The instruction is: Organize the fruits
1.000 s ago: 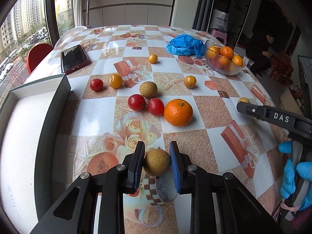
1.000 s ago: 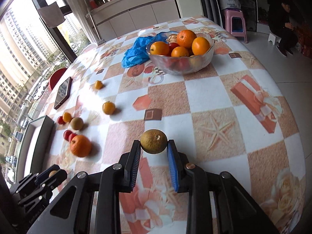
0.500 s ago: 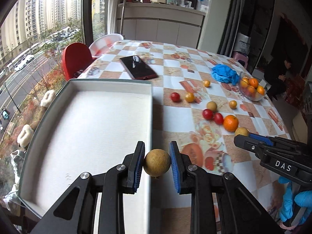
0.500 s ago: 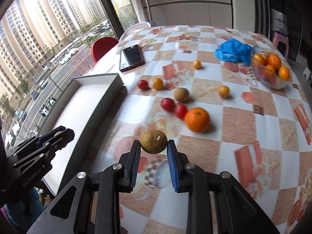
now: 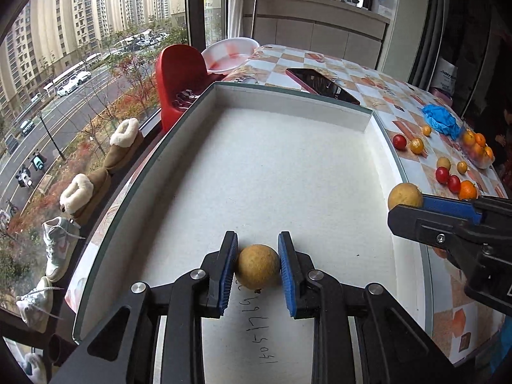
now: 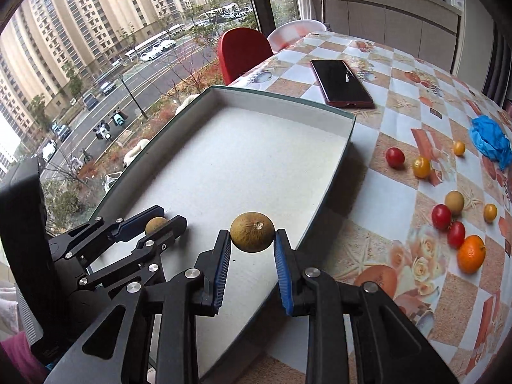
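My left gripper is shut on a small tan round fruit above the near end of a big white box lid. My right gripper is shut on a brown-green round fruit over the lid's right rim. Each gripper shows in the other view: the right gripper with its fruit at the lid's right edge, the left gripper with its fruit low on the left. Loose fruits lie on the tablecloth: red tomatoes, yellow ones, a tan fruit, an orange.
A dark phone lies beyond the lid's far end. A crumpled blue glove and a glass bowl of oranges sit at the far right. A red chair stands by the window, with shoes on the sill left of the table.
Both grippers have swung left from over the tablecloth to the white lid, each still holding its fruit. The loose fruits and the bowl now lie off to the right.
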`<act>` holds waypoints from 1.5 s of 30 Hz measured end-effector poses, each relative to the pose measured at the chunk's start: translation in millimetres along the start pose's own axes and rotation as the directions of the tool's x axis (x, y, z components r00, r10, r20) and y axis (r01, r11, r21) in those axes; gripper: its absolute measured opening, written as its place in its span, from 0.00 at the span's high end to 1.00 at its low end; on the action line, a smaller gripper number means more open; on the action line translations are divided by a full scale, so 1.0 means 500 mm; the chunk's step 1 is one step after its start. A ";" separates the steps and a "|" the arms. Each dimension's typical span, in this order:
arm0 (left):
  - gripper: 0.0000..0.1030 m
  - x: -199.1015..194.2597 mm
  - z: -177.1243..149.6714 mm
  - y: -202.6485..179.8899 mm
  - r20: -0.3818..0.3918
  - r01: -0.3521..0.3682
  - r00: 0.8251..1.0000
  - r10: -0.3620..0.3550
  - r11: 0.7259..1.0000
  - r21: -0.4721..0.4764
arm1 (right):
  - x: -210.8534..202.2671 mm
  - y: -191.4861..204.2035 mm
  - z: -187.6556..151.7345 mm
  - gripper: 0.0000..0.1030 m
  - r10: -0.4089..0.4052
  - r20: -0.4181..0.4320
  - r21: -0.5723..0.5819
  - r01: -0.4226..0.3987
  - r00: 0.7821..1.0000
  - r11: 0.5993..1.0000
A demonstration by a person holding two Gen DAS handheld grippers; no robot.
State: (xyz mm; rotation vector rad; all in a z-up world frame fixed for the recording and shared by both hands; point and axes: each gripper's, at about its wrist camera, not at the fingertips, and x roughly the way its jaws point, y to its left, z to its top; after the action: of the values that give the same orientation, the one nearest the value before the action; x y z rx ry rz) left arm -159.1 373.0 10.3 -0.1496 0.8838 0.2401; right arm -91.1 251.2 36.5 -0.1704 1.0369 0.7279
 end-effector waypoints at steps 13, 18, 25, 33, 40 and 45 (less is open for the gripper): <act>0.10 -0.047 0.026 -0.021 0.114 -0.032 0.993 0.024 0.997 0.070 | -0.149 -0.089 0.000 0.06 -0.121 0.192 0.113 0.101 0.974 0.988; 0.10 -0.115 0.035 -0.140 0.146 0.048 0.986 -0.076 0.981 0.191 | -0.213 -0.272 -0.102 0.05 -0.334 0.140 0.335 0.273 0.932 0.902; 0.10 -0.098 0.001 -0.386 0.033 0.215 0.971 -0.235 0.930 0.297 | -0.245 -0.468 -0.272 0.05 -0.480 -0.039 0.503 0.432 0.877 0.749; 0.10 0.029 -0.021 -0.458 -0.042 0.137 0.991 -0.131 0.961 0.241 | -0.237 -0.541 -0.295 0.00 -0.578 -0.067 0.542 0.516 0.813 0.663; 0.00 0.066 0.007 -0.445 -0.054 0.125 0.992 -0.117 0.977 0.173 | -0.229 -0.542 -0.289 0.00 -0.588 -0.026 0.538 0.507 0.808 0.673; 0.00 0.060 0.001 -0.446 -0.045 0.123 0.992 -0.117 0.976 0.179 | -0.229 -0.540 -0.290 0.00 -0.590 -0.022 0.538 0.507 0.807 0.674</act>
State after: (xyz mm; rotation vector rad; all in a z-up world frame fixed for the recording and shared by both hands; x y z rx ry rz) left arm -80.4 162.7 -6.1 -0.0373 0.9224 0.0433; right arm -62.4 -72.6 2.0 0.0505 0.9278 -0.1164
